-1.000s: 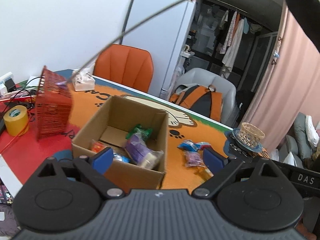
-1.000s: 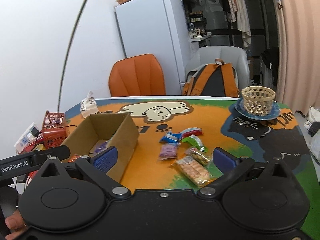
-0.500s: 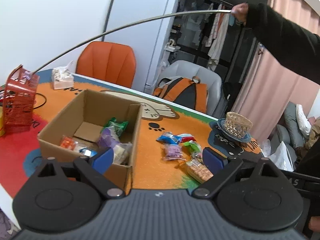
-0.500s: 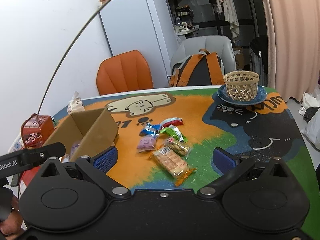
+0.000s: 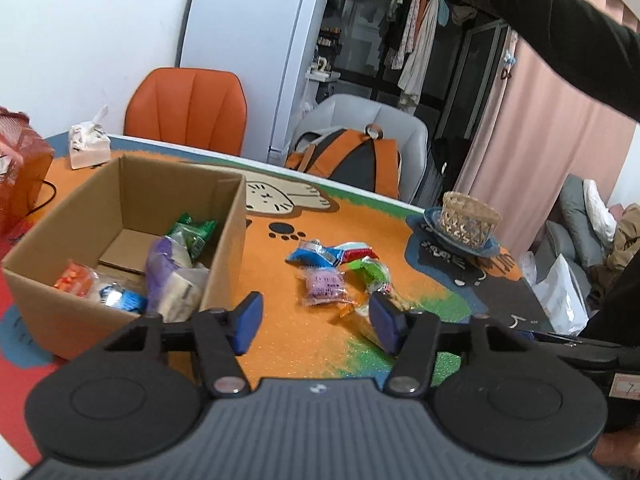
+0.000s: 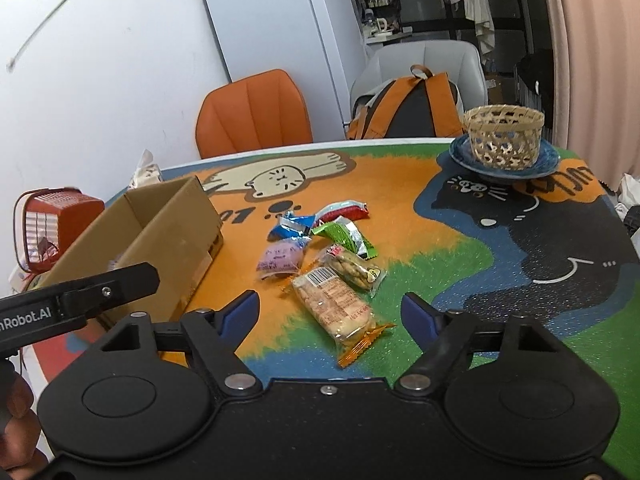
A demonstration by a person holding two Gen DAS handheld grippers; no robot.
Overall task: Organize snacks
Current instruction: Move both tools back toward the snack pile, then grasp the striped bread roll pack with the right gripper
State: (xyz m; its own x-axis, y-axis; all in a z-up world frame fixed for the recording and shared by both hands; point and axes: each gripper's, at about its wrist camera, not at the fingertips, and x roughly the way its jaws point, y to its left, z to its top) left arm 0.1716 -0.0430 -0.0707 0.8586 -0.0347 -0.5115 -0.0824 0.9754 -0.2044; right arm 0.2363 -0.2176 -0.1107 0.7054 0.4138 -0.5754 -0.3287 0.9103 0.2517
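An open cardboard box [image 5: 224, 216] [image 6: 168, 236] stands on the left of the table and holds several snack packets [image 5: 172, 276]. Several more packets lie loose to its right: purple [image 5: 322, 286] [image 6: 280, 258], blue [image 5: 312, 254] [image 6: 290, 228], red [image 6: 344, 211], green [image 6: 346, 236], a nut pack [image 6: 354, 270] and a long cracker pack [image 6: 340, 312]. My left gripper [image 5: 316, 320] is open and empty, above the table just right of the box. My right gripper [image 6: 330, 314] is open and empty, low over the cracker pack.
A wicker basket [image 6: 504, 136] sits on a blue plate [image 6: 460, 156] at the table's far right. A red mesh basket [image 6: 48, 228] and a tissue pack [image 5: 88, 146] stand left of the box. An orange chair [image 5: 188, 110] and a backpack [image 5: 352, 160] are behind the table.
Both grippers have swung right and lower toward the loose packets. The left view has shifted from the box to the gap beside it. Jaws stay open.
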